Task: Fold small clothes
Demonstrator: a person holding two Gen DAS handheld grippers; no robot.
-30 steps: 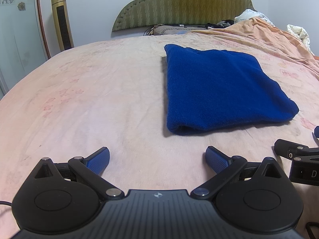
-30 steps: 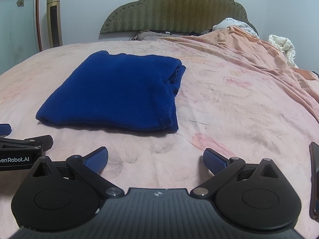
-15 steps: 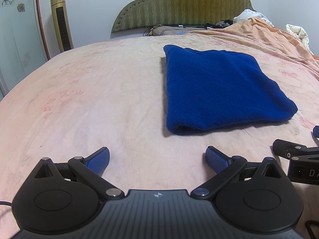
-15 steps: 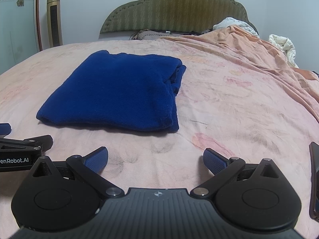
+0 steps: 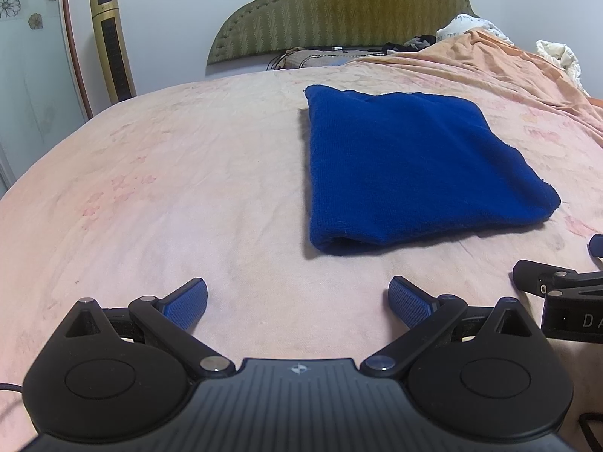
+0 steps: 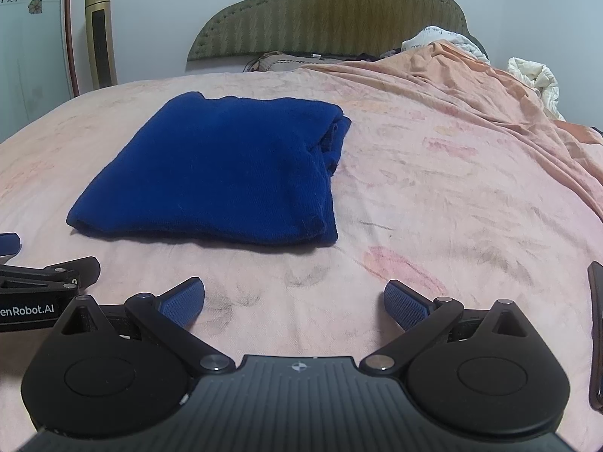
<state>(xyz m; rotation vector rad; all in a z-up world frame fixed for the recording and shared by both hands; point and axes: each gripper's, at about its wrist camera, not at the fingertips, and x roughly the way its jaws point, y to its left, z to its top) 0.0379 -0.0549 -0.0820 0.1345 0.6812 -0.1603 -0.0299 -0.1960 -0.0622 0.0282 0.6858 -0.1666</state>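
Note:
A dark blue knitted garment [image 5: 410,165] lies folded into a flat rectangle on the pink bed sheet [image 5: 169,188]. It also shows in the right wrist view [image 6: 222,169], with its bunched layered edge on the right side. My left gripper [image 5: 297,301] is open and empty, low over the sheet, short of the garment's near left corner. My right gripper [image 6: 294,299] is open and empty, short of the garment's near right corner. Each gripper shows at the edge of the other's view: the right one [image 5: 557,286], the left one [image 6: 49,275].
An orange quilt [image 6: 490,86] is heaped along the right side of the bed, with a white bundle [image 6: 535,79] beyond it. A green padded headboard [image 5: 339,7] and pillows stand at the back. A gold tower fan [image 5: 113,60] stands at the left wall. A dark object [image 6: 595,339] lies at the right edge.
Both grippers have drawn back very slightly from the garment. The garment has not moved and the jaws stay open.

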